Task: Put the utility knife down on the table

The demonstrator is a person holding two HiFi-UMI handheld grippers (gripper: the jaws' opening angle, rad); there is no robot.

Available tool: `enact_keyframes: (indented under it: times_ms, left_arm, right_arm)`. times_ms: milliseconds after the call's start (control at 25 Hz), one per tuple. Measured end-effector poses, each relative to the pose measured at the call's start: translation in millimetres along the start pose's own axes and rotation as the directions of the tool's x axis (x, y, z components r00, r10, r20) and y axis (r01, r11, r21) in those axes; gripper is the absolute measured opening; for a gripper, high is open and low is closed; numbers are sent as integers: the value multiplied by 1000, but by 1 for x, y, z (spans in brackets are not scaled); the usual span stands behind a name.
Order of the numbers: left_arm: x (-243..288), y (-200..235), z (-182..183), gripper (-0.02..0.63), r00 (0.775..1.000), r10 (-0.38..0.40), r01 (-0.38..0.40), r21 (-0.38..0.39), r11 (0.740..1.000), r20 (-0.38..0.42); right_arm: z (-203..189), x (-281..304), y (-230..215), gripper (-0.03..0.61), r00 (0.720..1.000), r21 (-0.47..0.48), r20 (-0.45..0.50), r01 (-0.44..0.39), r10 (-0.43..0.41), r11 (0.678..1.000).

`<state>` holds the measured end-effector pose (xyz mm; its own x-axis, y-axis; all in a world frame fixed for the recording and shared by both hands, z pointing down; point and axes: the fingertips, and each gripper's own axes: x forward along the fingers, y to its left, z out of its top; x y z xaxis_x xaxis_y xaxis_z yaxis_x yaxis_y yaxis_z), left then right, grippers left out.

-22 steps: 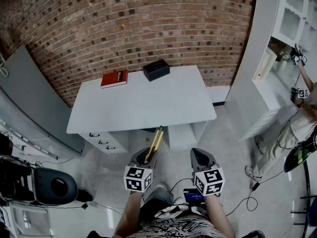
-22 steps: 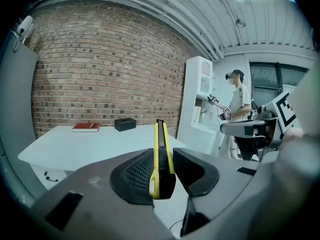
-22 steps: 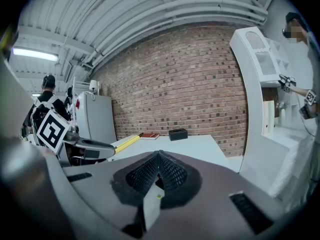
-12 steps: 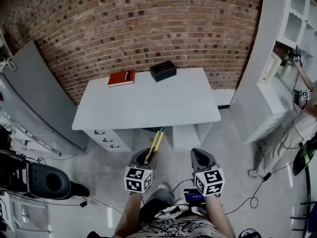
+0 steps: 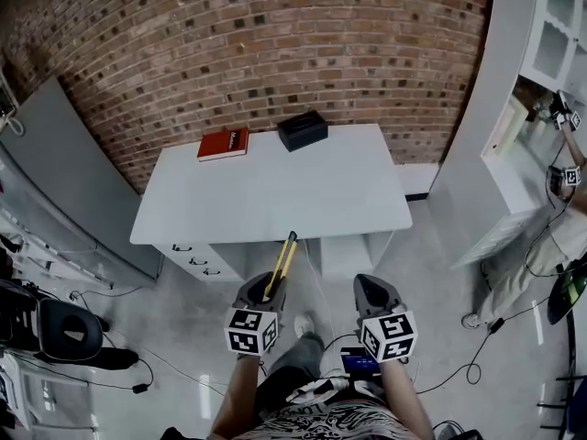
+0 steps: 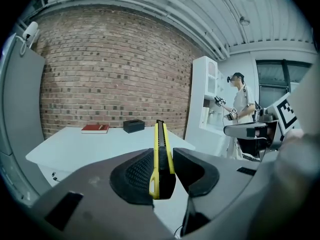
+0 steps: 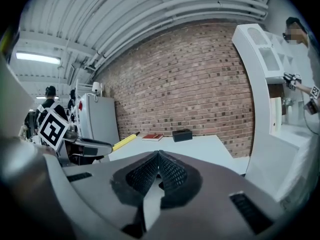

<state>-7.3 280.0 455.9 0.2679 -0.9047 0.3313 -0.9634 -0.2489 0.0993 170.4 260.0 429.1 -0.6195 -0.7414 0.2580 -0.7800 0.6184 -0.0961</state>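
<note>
L gripper (image 6: 161,170) is clamped on utility knife (image 6: 160,145): both black pads press its sides near the butt end, and the tip end points fwd & slightly down. R gripper (image 7: 158,157) has jaws together, nothing btwn them. Knife hangs in the air in front of table (image 5: 275,200), not on it. In head view its tip just reaches table's front edge, near the middle.

Containers: black box (image 5: 303,129) sits at table's back edge, by brick wall (image 5: 275,35). Can't tell what's in it. Drawers (image 5: 190,262) under table's left side show 3 handles, all pushed in. White shelf unit (image 5: 541,44) stands at right w/ arched openings up top; contents too small to tell. Person (image 5: 559,236) stands at it, hand up at a compartment.

Knife: long, slim, straight. Yellow casing w/ black strip down the middle, black at butt end.

Materials etc.: pads are rounded, rubbery-looking, w/ fine grid texture. Gripper shells are smooth grey, plastic-looking. Each gripper carries a white cube (image 5: 252,331) w/ black square markers. Table top is plain white, smooth, rectangular. Red book (image 5: 223,143) lies flat at back-left, near the box but apart from it. Wall is rough red-brown brick w/ pale mortar. Floor (image 5: 183,356) is pale grey & glossy, w/ cables trailing across it.
</note>
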Motion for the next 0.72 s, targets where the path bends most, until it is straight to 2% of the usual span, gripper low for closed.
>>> enact_keyframes:
  times_ms: [240,720]
  left_arm:
    - [58,30,9,124,1000,1,-1,5,1000,-15]
    - [196,147,38,124,992,-38,34,-32,999,-121]
  right_arm:
    - [-7,63,-29,0,998,8,-57,-9,9,1000]
    - [16,241,-72,0,986,57,-167,16,-6,998]
